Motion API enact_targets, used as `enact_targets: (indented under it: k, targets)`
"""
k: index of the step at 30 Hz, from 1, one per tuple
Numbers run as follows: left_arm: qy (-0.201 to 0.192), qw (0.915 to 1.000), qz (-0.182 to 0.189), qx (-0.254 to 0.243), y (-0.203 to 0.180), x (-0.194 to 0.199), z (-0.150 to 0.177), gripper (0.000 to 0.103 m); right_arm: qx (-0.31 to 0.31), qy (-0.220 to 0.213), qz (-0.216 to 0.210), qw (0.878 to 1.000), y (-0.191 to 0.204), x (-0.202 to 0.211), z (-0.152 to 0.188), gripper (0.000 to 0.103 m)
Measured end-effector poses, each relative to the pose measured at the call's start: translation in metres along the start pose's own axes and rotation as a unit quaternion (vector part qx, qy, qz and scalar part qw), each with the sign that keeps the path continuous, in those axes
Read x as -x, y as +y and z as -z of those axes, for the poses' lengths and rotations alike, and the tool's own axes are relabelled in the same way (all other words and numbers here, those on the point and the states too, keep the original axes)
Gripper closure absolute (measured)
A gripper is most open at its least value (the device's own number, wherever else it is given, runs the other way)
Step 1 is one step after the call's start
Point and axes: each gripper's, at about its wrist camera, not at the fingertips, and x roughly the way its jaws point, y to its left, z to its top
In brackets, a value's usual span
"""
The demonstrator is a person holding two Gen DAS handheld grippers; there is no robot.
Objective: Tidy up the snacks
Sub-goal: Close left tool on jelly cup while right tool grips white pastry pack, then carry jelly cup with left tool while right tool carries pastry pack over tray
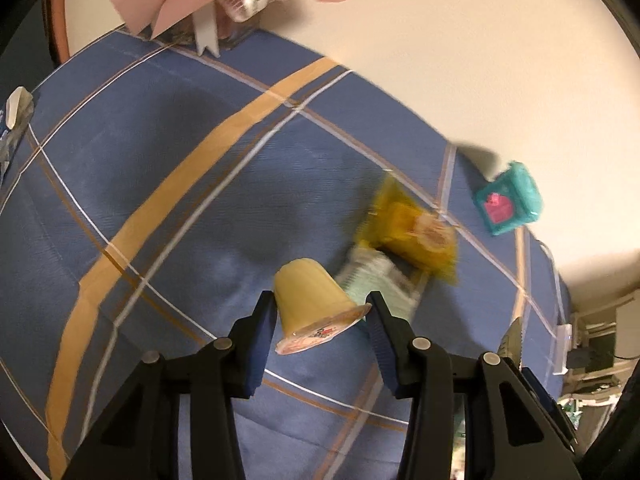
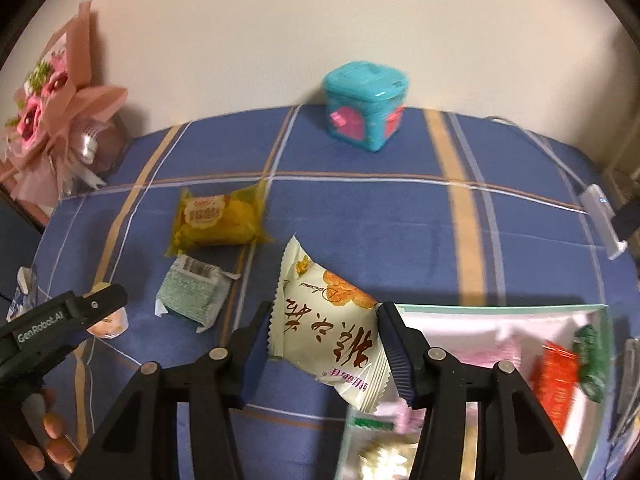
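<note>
Yellow jelly cup (image 1: 316, 304) clamped in left tool (image 1: 322, 316), cream biscuit packet (image 2: 328, 328) pinched in right tool (image 2: 324, 340), both clear of the blue-checked worktop (image 2: 360, 216); next, carry each over the white box (image 2: 500, 312) and release.

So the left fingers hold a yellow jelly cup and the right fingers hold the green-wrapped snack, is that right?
Not quite. The left gripper does hold the yellow jelly cup, but the right gripper holds a cream packet with a biscuit picture, as the right wrist view shows. The green-wrapped snack lies on the blue cloth, apart from the fingers.
</note>
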Motion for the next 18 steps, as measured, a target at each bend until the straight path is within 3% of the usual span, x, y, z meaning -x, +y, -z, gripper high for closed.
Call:
enact_targets:
  k: [8, 18]
  targets:
    - [0.032, 0.9969, 0.054, -0.047, -0.057, 0.006, 0.033, 0.056, -0.056, -0.001, 0.043, 0.998, -0.065, 0.038, 0.006, 0.048]
    - [0.116, 0.9802, 0.099, -0.126, -0.126, -0.013, 0.095, 0.056, -0.107, 0.036, 0.095, 0.989, -0.144, 0.055, 0.033, 0.048]
